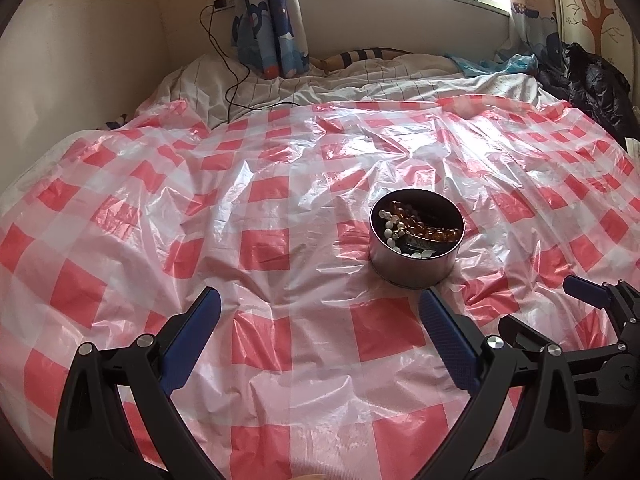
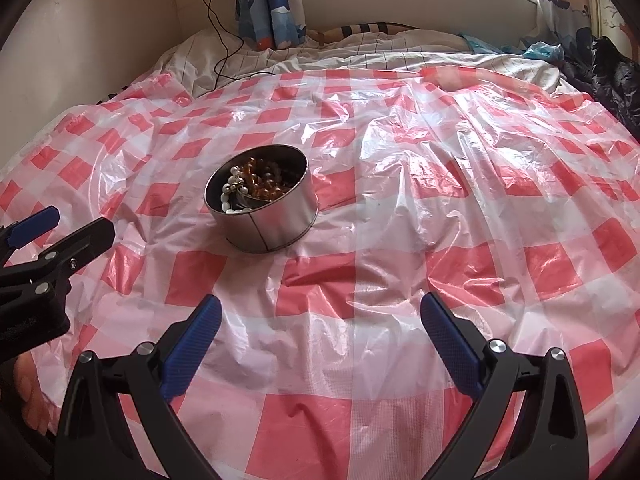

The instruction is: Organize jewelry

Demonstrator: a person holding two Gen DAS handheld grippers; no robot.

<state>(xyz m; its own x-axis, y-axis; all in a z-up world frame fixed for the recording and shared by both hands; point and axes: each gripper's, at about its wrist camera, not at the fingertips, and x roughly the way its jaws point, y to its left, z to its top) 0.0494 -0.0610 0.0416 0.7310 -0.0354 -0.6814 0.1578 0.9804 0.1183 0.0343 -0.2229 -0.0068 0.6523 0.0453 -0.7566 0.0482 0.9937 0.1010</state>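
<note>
Round tin (image 1: 416,248) with amber beads (image 1: 424,226) and pearl strand (image 1: 390,236) sits on checked plastic sheet (image 1: 280,200), at 1 o'clock from left gripper (image 1: 320,320). Left gripper and right gripper (image 2: 320,320) both spread wide, holding nothing. Risk: tin tips on soft, slippery sheet if pushed; strands tangle, come out together.

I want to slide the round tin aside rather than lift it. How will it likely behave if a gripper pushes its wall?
The round metal tin sits flat and squat, so tipping seems unlikely. The crinkled checked plastic sheet under it will probably bunch and drag along. The loose pearl strand and amber beads inside may shift.
</note>
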